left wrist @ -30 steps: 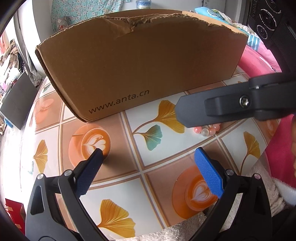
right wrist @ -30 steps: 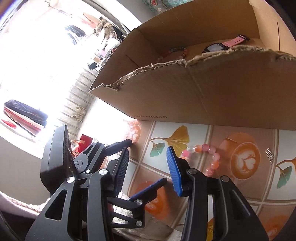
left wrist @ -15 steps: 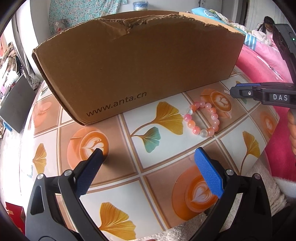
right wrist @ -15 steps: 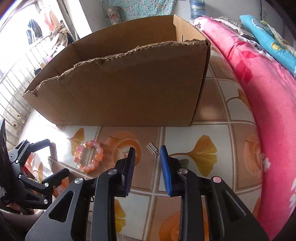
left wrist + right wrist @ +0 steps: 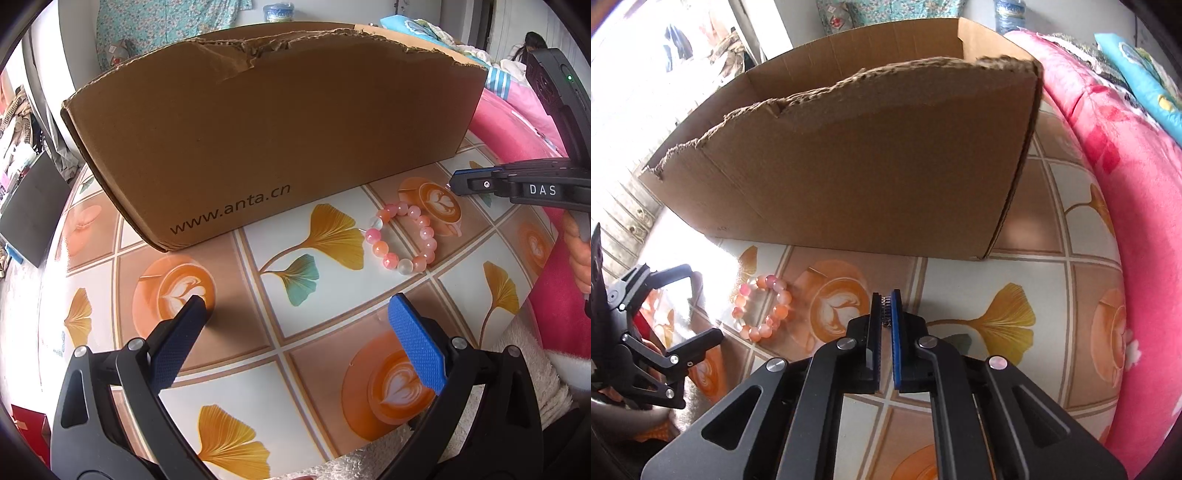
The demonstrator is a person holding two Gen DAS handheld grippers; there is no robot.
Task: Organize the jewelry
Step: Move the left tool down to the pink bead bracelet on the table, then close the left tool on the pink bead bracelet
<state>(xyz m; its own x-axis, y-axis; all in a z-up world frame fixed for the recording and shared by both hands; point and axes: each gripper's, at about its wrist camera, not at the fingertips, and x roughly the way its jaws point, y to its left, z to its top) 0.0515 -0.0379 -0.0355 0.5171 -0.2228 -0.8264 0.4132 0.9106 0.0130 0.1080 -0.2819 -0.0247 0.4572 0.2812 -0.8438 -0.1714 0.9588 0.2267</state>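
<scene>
Right wrist view: jaws pinched on a small metal piece in front of the cardboard box.

Largest is the table (image 5: 258, 354) with its ginkgo-leaf and latte-cup cloth, a pink blanket (image 5: 1137, 192) along its right edge. On it, toward the far edge, stands the torn-rimmed cardboard box (image 5: 273, 129); its inside is hidden behind the near wall in both views, so what it holds cannot be told. The left gripper (image 5: 299, 332) hangs near the table's front edge with its blue pads spread wide and nothing between them. The right gripper (image 5: 886, 306) has just been closing, and its pads now press a small metal clip-like piece (image 5: 886, 303) close to the box's right front corner. The pink bead bracelet (image 5: 402, 238) lies flat between the two grippers, near the box's front wall.
</scene>
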